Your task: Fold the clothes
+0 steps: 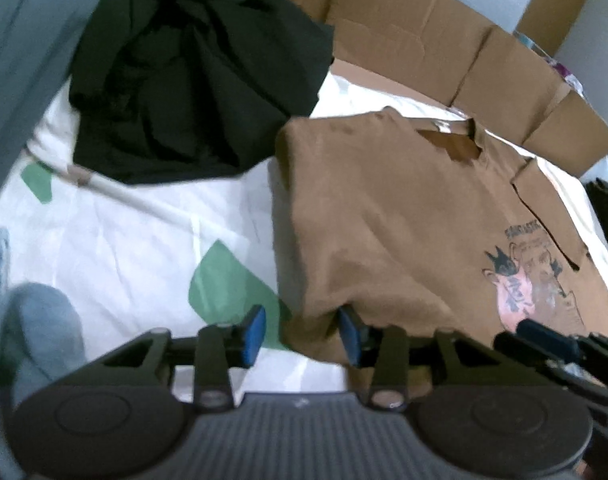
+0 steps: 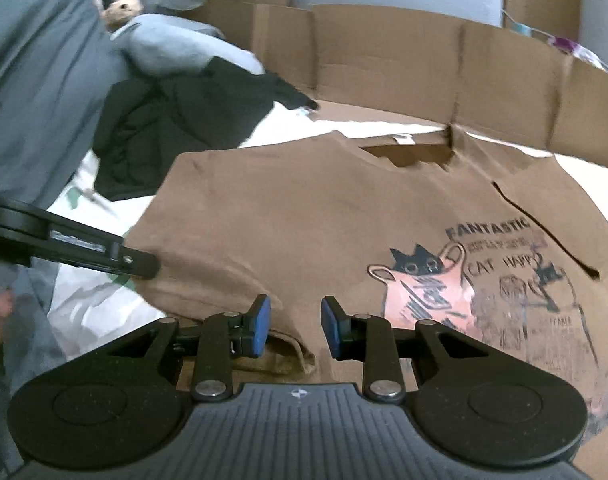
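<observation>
We have one side of the brown T-shirt folded in; both tongs, left and right, part-open, empty. Remaining folds and black garment pending.

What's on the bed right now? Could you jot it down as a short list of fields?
garment being folded: brown T-shirt, cat print facing up, left side folded in
other clothes: black garment, crumpled beside it
surface: white sheet with green patches
behind: cardboard wall
left gripper: open at the shirt's near corner
right gripper: open over the shirt's near edge
</observation>
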A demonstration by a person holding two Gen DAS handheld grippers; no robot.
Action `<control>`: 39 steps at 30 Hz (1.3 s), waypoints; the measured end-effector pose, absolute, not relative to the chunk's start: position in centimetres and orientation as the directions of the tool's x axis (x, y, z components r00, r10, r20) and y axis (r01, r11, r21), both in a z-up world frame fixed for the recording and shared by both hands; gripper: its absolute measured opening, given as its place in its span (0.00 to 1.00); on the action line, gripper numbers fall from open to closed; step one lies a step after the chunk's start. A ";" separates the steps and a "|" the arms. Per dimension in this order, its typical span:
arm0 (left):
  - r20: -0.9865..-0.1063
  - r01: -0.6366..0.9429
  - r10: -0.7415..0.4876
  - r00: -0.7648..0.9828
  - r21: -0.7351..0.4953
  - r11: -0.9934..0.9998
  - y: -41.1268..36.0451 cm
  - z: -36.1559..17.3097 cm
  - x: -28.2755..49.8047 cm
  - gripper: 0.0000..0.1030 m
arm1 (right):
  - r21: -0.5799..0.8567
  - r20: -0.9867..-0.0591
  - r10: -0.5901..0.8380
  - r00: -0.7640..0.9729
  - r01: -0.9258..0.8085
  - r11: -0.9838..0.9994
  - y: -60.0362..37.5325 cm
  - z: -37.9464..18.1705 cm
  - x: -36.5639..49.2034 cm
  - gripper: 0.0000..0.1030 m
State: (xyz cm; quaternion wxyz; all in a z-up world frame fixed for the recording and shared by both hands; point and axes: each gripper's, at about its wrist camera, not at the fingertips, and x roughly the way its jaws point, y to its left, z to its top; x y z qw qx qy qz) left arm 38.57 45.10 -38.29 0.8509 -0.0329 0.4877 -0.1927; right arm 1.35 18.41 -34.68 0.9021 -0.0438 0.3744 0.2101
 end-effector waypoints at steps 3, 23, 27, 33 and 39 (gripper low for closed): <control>-0.800 0.322 -0.392 0.454 -0.262 0.910 45.0 -38.8 38.6 0.42 | 0.127 -0.707 0.397 0.586 -0.447 0.886 18.4 -34.6 2.1 0.34; -0.658 0.296 -0.678 0.327 -0.610 0.735 44.5 -36.9 41.2 0.42 | 0.055 -0.702 0.605 0.375 -0.818 0.572 22.8 -33.1 2.8 0.61; -0.602 0.223 -0.731 0.322 -0.702 0.677 44.7 -37.0 42.1 0.42 | -0.004 -0.701 0.568 0.432 -0.799 0.602 23.3 -33.4 2.3 0.62; -0.544 0.201 -0.781 0.308 -0.765 0.612 44.0 -36.2 42.5 0.42 | -0.092 -0.681 0.537 0.498 -0.786 0.611 24.4 -33.3 2.2 0.63; -0.509 0.174 -0.810 0.290 -0.804 0.568 43.2 -36.0 42.7 0.46 | -0.106 -0.677 0.502 0.538 -0.747 0.657 25.1 -33.2 3.3 0.63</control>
